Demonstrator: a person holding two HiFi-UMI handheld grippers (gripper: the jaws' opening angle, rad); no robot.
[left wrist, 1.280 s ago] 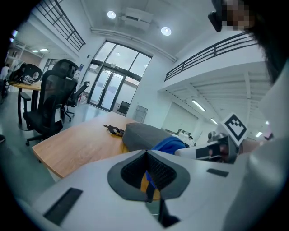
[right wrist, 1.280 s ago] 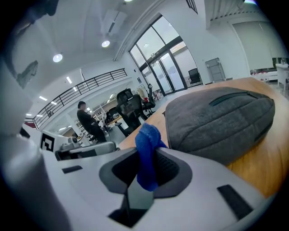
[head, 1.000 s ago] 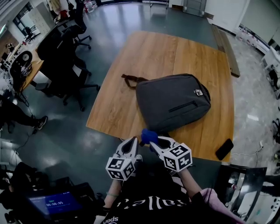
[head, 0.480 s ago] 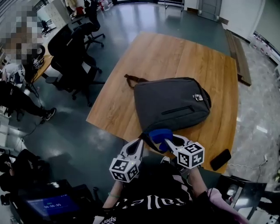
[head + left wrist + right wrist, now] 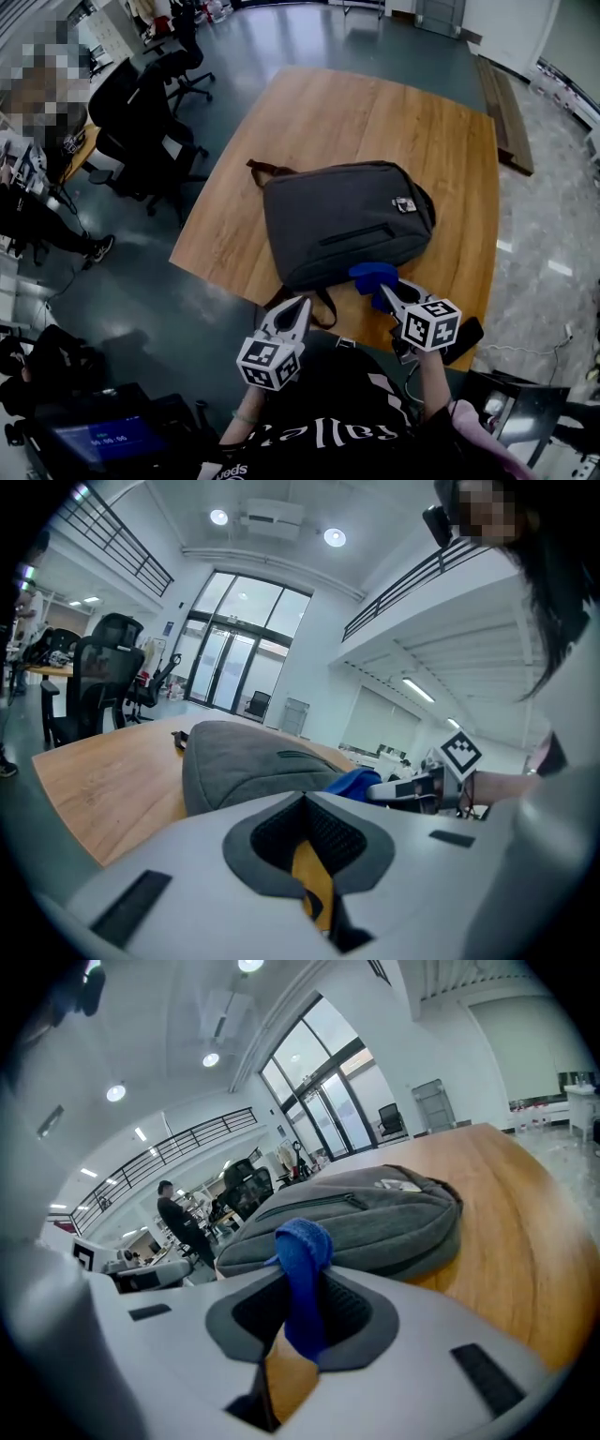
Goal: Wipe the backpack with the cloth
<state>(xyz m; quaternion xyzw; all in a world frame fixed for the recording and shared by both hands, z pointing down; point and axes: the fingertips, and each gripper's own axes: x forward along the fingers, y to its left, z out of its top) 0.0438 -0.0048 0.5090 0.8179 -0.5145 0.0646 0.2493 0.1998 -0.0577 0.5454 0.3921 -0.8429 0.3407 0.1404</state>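
Cloth (image 5: 372, 274) sits pinched in my right hand-held gripper (image 5: 386, 291), whose jaws are clamped on a blue fold that sticks up past the tips. It hovers at the five o'clock edge of the backpack (image 5: 342, 220), on the side facing me, and I cannot tell whether it touches the fabric yet. My left hand-held gripper (image 5: 296, 307) has its jaws together on nothing and hangs by the table's near edge, at about seven o'clock from the bag. The grey backpack lies flat on the wooden table (image 5: 356, 112), zip pocket up, its brown handle loop (image 5: 266, 170) pointing to ten o'clock. I judge the wiping is only about to start. To do it well I would lay the free fold flat on the top panel rather than poke with the jaw tips, press lightly, and draw long overlapping strokes from six toward twelve o'clock. The bag looks soft and may slide, so my left hand-held gripper could pin the near corner. A dark phone (image 5: 466, 330) lies at four o'clock beside my right hand-held gripper, and I should steer clear of it.
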